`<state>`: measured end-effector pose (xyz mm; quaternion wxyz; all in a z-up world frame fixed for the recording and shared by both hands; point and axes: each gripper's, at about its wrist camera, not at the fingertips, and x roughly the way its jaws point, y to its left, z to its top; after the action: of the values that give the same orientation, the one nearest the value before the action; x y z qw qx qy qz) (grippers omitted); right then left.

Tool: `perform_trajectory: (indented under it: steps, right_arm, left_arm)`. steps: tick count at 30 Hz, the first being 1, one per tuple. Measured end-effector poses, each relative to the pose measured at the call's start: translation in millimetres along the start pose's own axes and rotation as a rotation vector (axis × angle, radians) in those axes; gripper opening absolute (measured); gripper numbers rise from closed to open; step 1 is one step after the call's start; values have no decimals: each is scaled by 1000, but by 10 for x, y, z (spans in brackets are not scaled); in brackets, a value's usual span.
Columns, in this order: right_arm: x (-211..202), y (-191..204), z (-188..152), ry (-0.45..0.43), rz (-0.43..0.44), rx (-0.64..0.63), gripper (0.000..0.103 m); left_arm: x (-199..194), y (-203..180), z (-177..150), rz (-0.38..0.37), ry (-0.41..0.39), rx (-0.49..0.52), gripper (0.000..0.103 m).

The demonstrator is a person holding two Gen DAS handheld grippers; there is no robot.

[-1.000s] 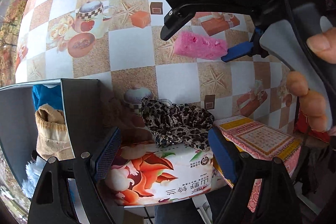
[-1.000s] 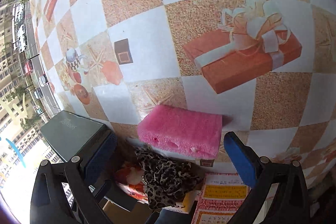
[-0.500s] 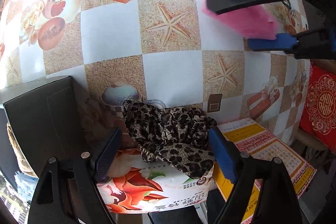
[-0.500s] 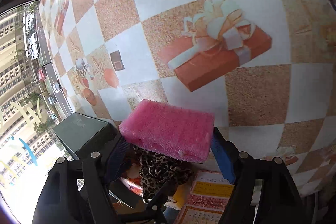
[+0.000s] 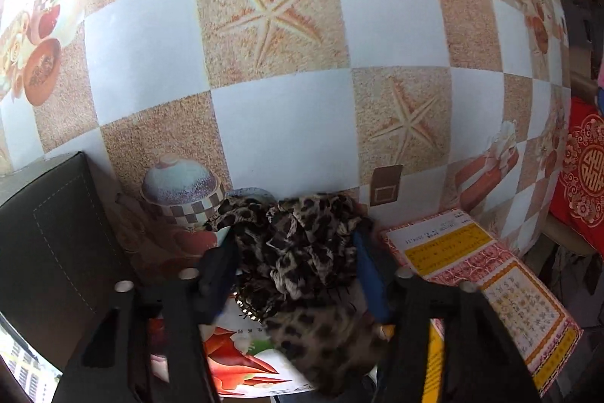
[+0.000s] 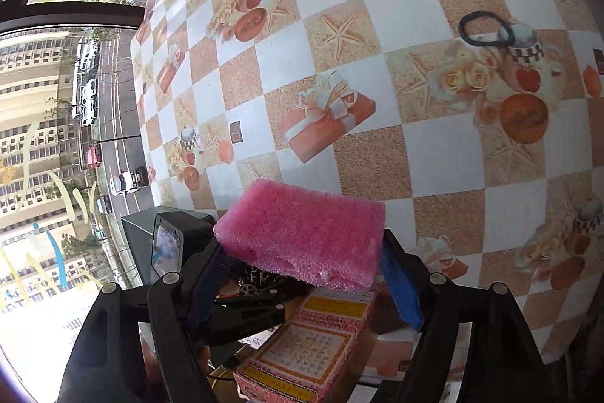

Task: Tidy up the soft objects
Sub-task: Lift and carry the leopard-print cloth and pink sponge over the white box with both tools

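Left claw [image 5: 294, 270] closing on the leopard scrunchie [image 5: 302, 244] between its pads — right claw [image 6: 302, 267] grips the pink sponge [image 6: 302, 233].

Both wrist cams face steeply down, sharing tablecloth [image 5: 279, 123].

Left tool [image 5: 292, 274] angled steeply downward, jaws closing on something; right tool [image 6: 302, 267] clamped, gripping something.
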<state>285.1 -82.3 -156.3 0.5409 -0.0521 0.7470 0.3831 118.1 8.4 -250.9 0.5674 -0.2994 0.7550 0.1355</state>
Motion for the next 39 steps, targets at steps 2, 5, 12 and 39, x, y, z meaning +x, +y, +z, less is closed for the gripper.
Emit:
perform_trajectory:
  steps: [2, 5, 12, 39]
  right_arm:
    - [-76, -20, -71, -23, -8, -12, 77]
    - [-137, -21, -150, -41, -17, -26, 77]
    - [-277, 279, -459, -88, -86, -163, 77]
    - [-400, 947, -1832, -47, -199, -554, 77]
  left_arm:
    - [-71, -15, -45, -7, -44, 10, 34]
    - [-256, -26, -141, 12, -145, 16, 34]
    - [-799, 39, -534, 21, -337, -26, 34]
    - [-1425, 165, -1840, 56, -542, -53, 34]
